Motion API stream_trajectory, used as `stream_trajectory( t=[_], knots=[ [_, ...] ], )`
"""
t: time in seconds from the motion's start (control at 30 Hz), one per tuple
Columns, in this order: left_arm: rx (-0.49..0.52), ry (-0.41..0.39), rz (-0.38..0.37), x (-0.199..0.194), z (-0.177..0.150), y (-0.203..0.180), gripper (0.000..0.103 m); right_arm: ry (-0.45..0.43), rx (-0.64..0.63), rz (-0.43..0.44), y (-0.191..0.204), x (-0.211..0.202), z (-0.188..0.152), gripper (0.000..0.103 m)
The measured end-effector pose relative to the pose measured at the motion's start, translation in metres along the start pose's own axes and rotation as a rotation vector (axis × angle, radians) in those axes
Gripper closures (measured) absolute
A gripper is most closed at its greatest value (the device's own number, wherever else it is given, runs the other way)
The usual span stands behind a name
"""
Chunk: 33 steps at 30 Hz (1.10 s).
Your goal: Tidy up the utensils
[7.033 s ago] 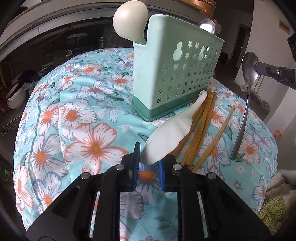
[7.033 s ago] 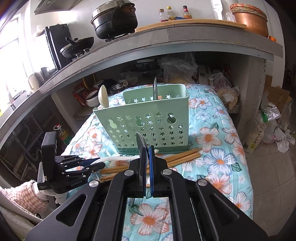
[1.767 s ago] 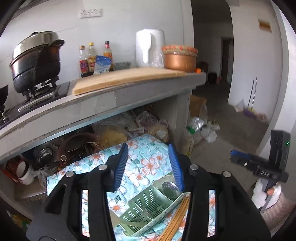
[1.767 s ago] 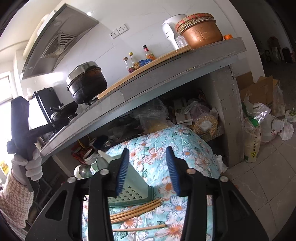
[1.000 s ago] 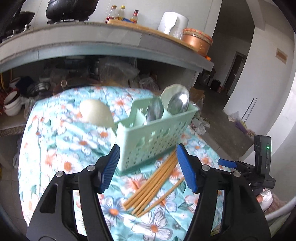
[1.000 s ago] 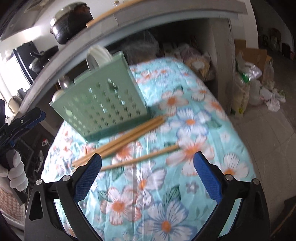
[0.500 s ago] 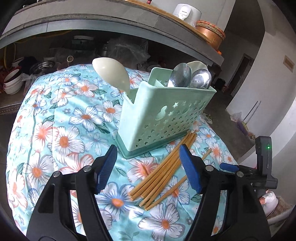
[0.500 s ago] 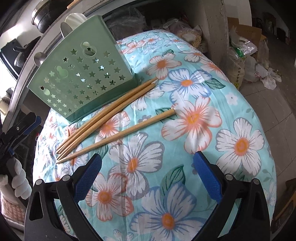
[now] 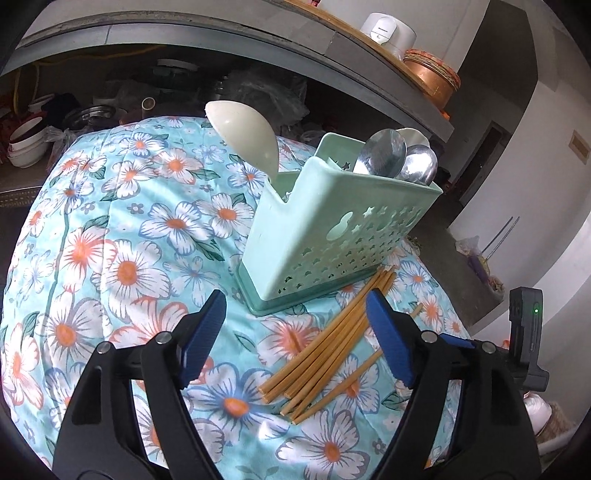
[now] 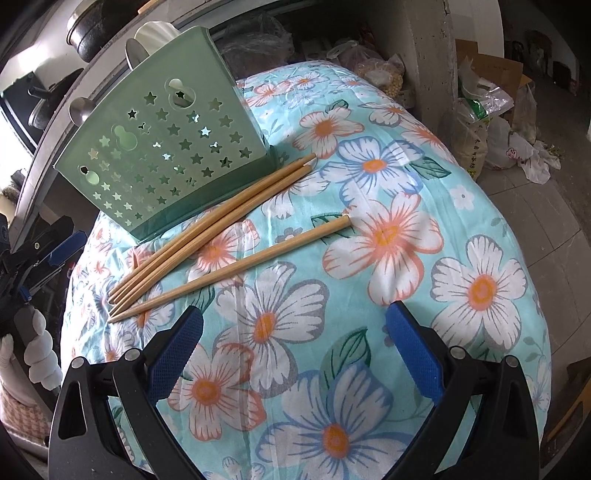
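- The left gripper (image 9: 295, 332) hangs over the flowered cloth (image 9: 122, 266) with its blue pads spread wide; its jaws have just been opening, and nothing sits between them but cloth and the near ends of the chopsticks below.
- The right gripper (image 10: 295, 350) is likewise spread wide above the cloth (image 10: 461, 280), gripping nothing.
- In the right wrist view, a gloved hand (image 10: 40, 354) at the left edge carries the left gripper (image 10: 55, 254).
- The chopsticks (image 9: 325, 339) lie flat on the cloth-covered surface, just beyond the left gripper's pads.
- From the right wrist view, most chopsticks (image 10: 207, 232) lie bunched together and run along the foot of the caddy, touching or nearly touching its base.
- One single chopstick (image 10: 236, 266) lies apart from the bunch, on the side nearer the right gripper.
- The green caddy (image 9: 332, 229), pierced with star-shaped holes, stands upright on the cloth behind the chopsticks.
- A cream ladle (image 9: 243, 136) pokes up from the caddy's left compartment, and two metal spoons (image 9: 395, 158) stand bowl-up in the right one, with something white behind them.
- Beyond the surface, a shelf (image 9: 110, 99) under the concrete counter (image 9: 229, 33) holds bowls and pans.
- On the counter stand a copper pot (image 9: 432, 81) and a white appliance (image 9: 388, 29).
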State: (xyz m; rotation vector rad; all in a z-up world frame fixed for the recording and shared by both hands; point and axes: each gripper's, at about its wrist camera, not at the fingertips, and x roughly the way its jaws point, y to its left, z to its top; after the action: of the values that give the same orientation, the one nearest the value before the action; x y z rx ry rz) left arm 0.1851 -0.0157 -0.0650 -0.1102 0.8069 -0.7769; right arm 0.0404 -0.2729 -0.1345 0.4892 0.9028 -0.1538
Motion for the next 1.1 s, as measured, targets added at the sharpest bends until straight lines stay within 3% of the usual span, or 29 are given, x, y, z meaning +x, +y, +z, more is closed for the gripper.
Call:
stream_trajectory(
  t=[0.17, 1.1],
  knots=[
    [0.005, -0.012, 0.019, -0.002, 0.001, -0.003, 0.024, -0.003, -0.002, -0.001, 0.001, 0.000, 0.000, 0.006],
    [0.009, 0.001, 0.047, 0.000, 0.002, -0.017, 0.024, -0.017, -0.014, 0.010, -0.001, -0.001, -0.001, 0.006]
  ],
)
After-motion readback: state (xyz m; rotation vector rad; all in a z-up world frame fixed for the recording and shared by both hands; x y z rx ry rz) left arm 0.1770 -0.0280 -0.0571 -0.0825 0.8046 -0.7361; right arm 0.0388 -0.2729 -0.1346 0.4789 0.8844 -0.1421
